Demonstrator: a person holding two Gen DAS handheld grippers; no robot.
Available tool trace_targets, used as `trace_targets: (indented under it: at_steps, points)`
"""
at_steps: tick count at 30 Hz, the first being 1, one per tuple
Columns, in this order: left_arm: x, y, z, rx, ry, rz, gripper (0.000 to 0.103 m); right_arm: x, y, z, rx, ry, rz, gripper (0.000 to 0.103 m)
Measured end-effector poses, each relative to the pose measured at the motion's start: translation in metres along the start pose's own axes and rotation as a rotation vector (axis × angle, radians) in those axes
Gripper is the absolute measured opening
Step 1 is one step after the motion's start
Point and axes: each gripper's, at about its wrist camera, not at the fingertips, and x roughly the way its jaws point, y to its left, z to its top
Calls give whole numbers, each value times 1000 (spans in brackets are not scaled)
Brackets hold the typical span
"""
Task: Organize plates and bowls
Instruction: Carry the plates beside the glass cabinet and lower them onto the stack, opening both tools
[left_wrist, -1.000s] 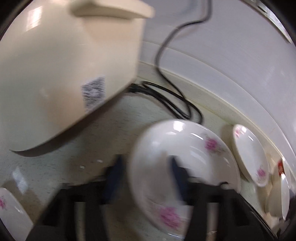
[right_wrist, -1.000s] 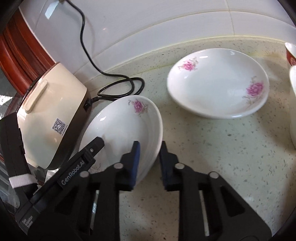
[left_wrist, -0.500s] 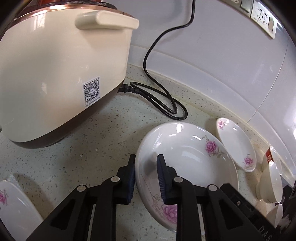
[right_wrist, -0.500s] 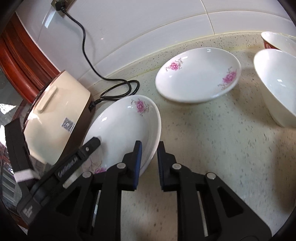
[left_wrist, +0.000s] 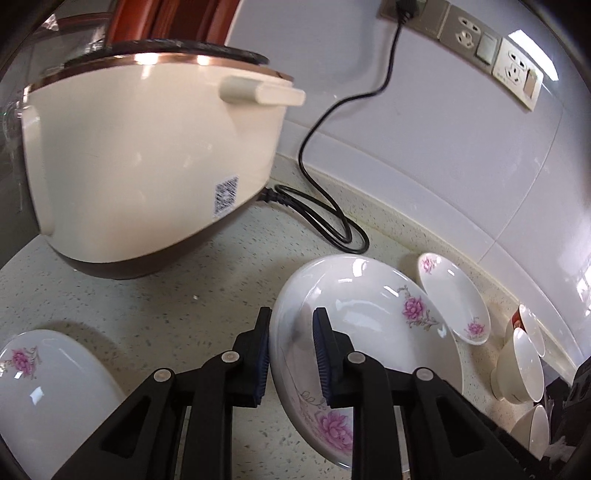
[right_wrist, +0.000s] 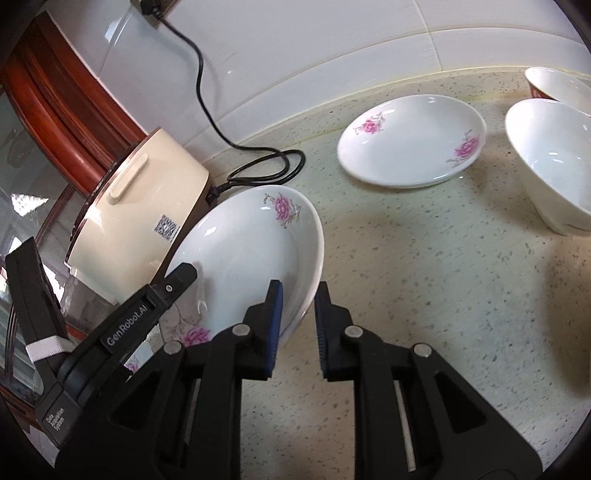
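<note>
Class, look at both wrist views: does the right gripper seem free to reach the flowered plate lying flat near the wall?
Probably not yet: the right gripper and left gripper both clamp the lifted plate. The countertop toward the flat plate looks unobstructed.

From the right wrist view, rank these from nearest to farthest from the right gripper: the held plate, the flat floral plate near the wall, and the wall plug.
1. Held plate: its rim sits between the right gripper fingers.
2. Flat floral plate: up and right, near the wall.
3. Wall plug: top left, high on the tiles.
</note>
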Motion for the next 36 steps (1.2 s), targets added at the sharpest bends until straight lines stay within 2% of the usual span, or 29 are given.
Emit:
trace_targets:
  at_steps: [11,20,27,36]
  points:
    - [-21,10,1,-26,-59,16,23,-3,13,-2,-37,-3,51,20]
    - [-42,33,-1,-89,-88,28,23,-3,29,-7,-83,13,108,20]
    - [-67,47,-5,-92,-145,71,23,1,49,-17,-152,33,138,20]
    - [-78,80,-16,-147,-131,106,23,6,71,-32,-220,59,172,21]
